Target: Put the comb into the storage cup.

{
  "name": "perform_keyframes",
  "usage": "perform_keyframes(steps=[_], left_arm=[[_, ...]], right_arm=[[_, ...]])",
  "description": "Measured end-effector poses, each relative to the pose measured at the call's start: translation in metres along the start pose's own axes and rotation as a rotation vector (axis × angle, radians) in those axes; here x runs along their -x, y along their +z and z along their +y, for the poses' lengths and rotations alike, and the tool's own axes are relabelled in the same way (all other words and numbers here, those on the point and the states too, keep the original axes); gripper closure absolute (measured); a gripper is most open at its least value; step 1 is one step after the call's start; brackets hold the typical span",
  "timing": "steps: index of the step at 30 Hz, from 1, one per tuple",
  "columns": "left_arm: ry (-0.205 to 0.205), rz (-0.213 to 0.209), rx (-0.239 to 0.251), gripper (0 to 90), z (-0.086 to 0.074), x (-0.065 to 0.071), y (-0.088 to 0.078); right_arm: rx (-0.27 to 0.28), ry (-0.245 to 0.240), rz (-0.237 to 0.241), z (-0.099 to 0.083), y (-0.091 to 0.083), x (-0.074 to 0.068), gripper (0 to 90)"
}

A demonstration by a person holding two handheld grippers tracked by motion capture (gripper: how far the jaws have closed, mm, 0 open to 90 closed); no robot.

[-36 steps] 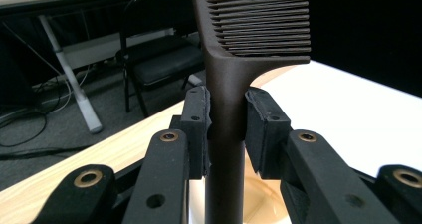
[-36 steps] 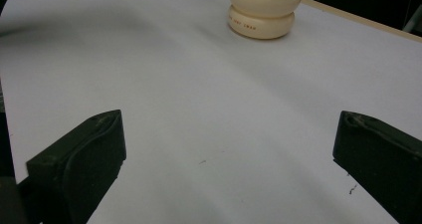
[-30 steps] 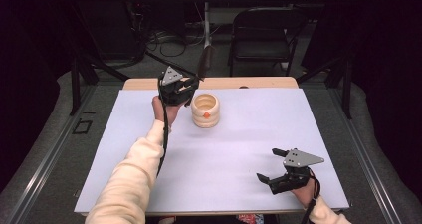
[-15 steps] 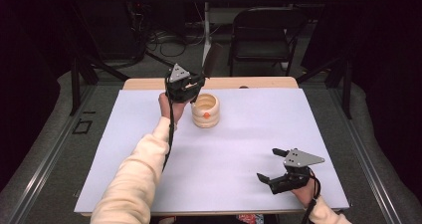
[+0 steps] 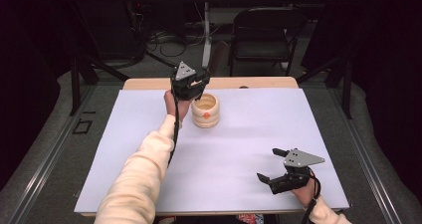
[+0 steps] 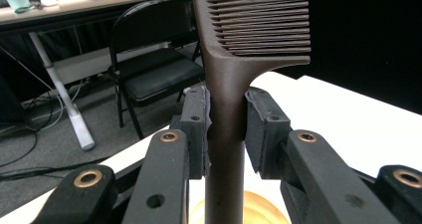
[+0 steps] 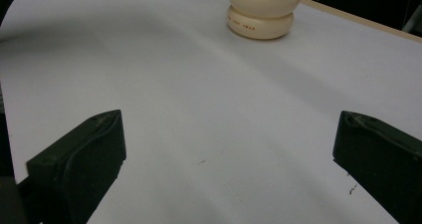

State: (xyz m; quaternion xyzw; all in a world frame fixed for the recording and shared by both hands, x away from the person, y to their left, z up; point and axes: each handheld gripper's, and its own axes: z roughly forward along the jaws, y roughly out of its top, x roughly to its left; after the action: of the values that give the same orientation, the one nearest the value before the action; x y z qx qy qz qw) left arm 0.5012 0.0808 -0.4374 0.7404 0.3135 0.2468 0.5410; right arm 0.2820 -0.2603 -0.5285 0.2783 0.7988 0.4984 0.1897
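A dark brown comb (image 6: 234,59) stands upright between the pads of my left gripper (image 6: 226,129), which is shut on its handle, teeth end pointing away. In the high view this left gripper (image 5: 199,80) hovers at the far left-centre of the table, just above and left of a cream ribbed wooden cup (image 5: 205,110) with an orange dot; the comb (image 5: 217,56) sticks out beyond the table's far edge. The cup's rim (image 6: 261,209) shows under the handle. My right gripper (image 5: 271,164) rests open near the front right, empty, its jaws wide apart (image 7: 229,149), facing the cup (image 7: 263,10).
A white sheet (image 5: 234,149) covers the wooden table (image 5: 259,82). Behind the far edge stand a black folding chair (image 5: 263,35) and a desk leg with cables on the floor. Dark frames flank the table on both sides.
My left gripper has drifted right with the comb, nearer to above the cup. The right gripper has stayed where it was.
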Motion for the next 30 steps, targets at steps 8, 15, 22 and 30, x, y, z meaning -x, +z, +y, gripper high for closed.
perform_keyframes(steps=[8,15,22,30], left_arm=[[-0.012,0.001,0.011,72.5,-0.005,0.002,0.008],[-0.013,-0.007,0.004,72.5,-0.009,0.003,0.014],[-0.009,-0.015,-0.011,72.4,-0.015,0.004,0.019],[-0.010,-0.022,-0.035,72.4,-0.022,0.004,0.022]], right_arm=[[0.002,-0.001,0.000,0.000,0.000,0.000,0.0],[0.003,0.000,0.000,0.000,0.000,0.000,0.0],[0.005,-0.002,0.000,0.000,0.000,0.000,0.0],[0.003,-0.001,0.000,0.000,0.000,0.000,0.0]])
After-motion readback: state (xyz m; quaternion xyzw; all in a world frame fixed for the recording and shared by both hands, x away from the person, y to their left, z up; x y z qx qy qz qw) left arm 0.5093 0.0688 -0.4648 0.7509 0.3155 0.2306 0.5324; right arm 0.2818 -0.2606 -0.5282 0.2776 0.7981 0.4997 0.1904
